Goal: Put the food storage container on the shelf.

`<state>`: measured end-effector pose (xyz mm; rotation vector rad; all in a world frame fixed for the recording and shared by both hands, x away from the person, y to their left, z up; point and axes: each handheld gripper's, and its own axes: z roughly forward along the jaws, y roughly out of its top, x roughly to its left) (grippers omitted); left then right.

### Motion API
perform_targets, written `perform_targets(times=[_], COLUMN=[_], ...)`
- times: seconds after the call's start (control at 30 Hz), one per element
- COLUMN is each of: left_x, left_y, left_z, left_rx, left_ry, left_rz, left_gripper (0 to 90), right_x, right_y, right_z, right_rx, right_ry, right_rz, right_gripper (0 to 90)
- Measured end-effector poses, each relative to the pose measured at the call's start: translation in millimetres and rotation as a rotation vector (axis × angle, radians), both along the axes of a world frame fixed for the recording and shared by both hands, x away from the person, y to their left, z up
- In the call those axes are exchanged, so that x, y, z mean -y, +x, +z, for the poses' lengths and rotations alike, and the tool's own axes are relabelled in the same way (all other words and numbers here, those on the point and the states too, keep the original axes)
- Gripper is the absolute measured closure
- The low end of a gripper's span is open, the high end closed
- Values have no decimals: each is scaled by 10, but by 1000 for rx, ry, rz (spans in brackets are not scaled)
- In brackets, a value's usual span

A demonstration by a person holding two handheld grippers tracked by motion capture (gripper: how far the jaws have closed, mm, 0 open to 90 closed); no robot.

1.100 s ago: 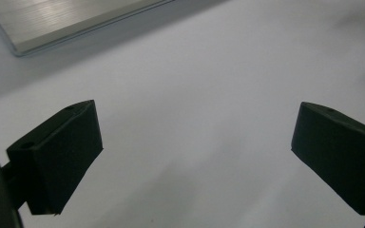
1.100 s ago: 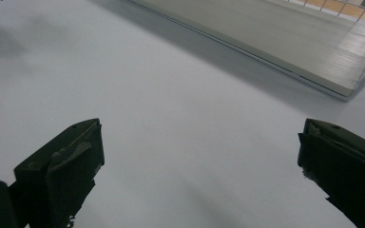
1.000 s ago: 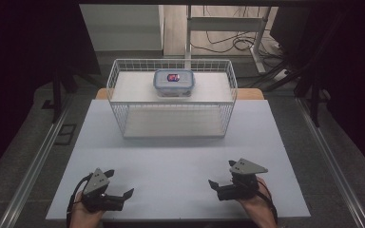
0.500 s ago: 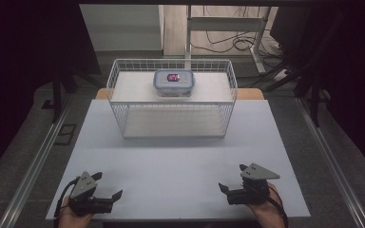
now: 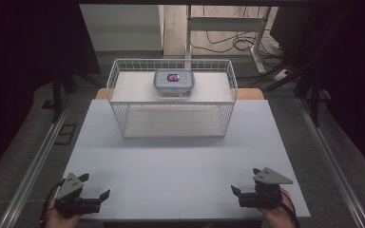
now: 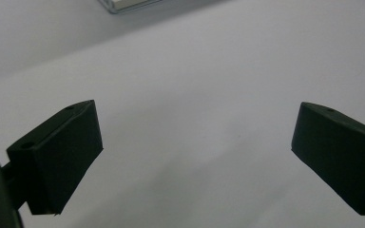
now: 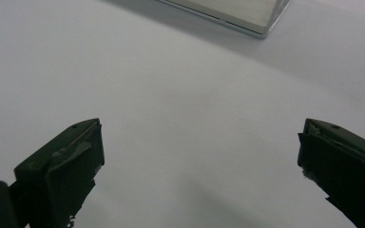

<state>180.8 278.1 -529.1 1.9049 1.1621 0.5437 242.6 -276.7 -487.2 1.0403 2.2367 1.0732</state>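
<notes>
The lidded plastic food container (image 5: 174, 82) sits on a raised white shelf inside the wire basket (image 5: 123, 114); probably light, rigid, slick, best gripped across its short sides. Well short of the basket, over the tabletop (image 5: 180, 161), the left hand-held gripper (image 5: 95, 199) and right hand-held gripper (image 5: 240, 195) gape wide, empty.

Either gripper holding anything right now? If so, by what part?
Nothing is held. The left gripper and right gripper both have jaws spread wide over the bare white table. The lidded container sits untouched in the wire basket.
</notes>
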Motion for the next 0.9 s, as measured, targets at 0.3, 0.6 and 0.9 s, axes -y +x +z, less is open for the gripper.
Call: perform_targets(times=[0.3,0.6,0.9], left_x=[-239,-421,-540], left_y=[-72,-122,-170], left_z=[-55,-111,-160], left_rx=[-15,-24,-29], left_ry=[-9,3,-5], left_rz=[52,104,142], left_gripper=[25,26,23], right_x=[212,416,594], right_y=[-51,-99,-145], right_z=[-30,-87,-150], right_rx=[-7,-7,-24], right_ry=[-11,-34,-54], right_rz=[-48,-91,-135], right_gripper=[13,13,11])
